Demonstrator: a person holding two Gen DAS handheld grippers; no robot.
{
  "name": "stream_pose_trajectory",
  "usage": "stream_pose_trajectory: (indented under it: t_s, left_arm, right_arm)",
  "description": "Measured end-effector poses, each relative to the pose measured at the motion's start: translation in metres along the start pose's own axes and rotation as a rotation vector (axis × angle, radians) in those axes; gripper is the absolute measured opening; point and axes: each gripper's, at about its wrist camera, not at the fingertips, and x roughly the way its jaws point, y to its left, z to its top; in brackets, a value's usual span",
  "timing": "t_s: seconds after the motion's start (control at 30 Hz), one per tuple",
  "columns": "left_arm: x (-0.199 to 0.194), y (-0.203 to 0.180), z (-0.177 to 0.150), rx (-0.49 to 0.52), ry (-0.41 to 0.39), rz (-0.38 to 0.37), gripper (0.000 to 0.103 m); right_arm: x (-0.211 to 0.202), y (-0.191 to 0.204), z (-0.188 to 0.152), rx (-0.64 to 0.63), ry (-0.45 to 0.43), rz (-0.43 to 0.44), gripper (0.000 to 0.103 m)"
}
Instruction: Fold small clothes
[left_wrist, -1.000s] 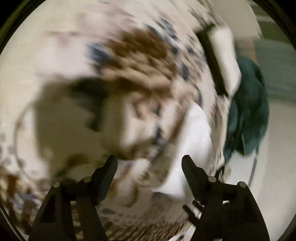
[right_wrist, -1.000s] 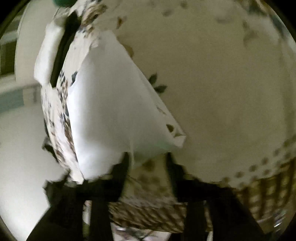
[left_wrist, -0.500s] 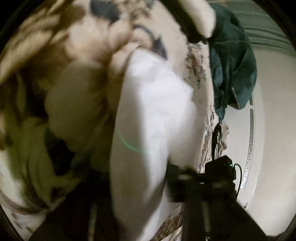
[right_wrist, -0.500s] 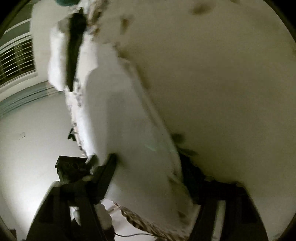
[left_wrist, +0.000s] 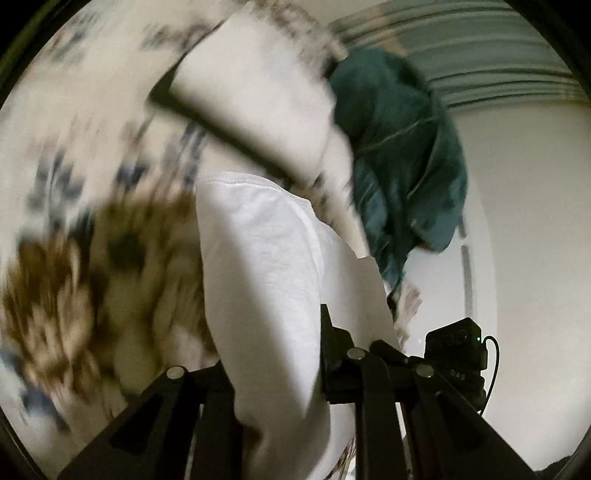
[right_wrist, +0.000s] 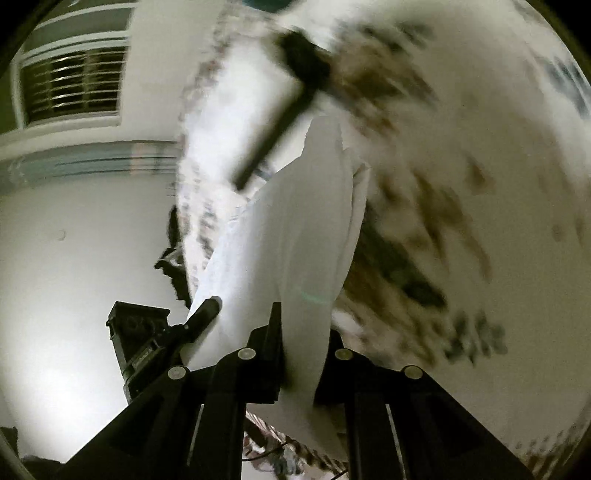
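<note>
Cloth (left_wrist: 266, 280) (white, soft-knit) between both jaws

Left gripper (left_wrist: 271, 363): both black fingers (left_wrist: 334, 354) clamped on a fold of white garment (left_wrist: 266, 280), cloth filling the gap between them; the left one is mostly covered by fabric. Right gripper (right_wrist: 303, 354): fingers (right_wrist: 267, 350) pinched on the same white cloth, which bunches between them. Each gripper sees the other's body low in frame, right unit (left_wrist: 456, 354) in the left wrist view, left unit (right_wrist: 147, 339) in the right wrist view, so they sit near each other. Background is motion-blurred.
</note>
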Motion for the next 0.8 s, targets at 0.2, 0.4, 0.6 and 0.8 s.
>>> stream_pose_trajectory:
  t_s: [0.2, 0.4, 0.6, 0.8]
  left_arm:
    - [-0.002, -0.047, 0.124, 0.111, -0.129, 0.008, 0.014]
    - [0.029, -0.044, 0.227, 0.148, -0.174, 0.054, 0.015]
    - [0.074, 0.009, 0.268, 0.134, -0.104, 0.303, 0.021]
    - [0.068, 0.008, 0.243, 0.176, -0.145, 0.537, 0.091]
  right_arm:
    - [0.015, 0.082, 0.112, -0.131, -0.096, 0.055, 0.011]
    - [0.069, 0.127, 0.222, -0.202, -0.129, 0.040, 0.011]
    - [0.133, 0.113, 0.296, -0.220, -0.090, -0.155, 0.021]
    - [0.144, 0.119, 0.293, -0.342, -0.138, -0.451, 0.069]
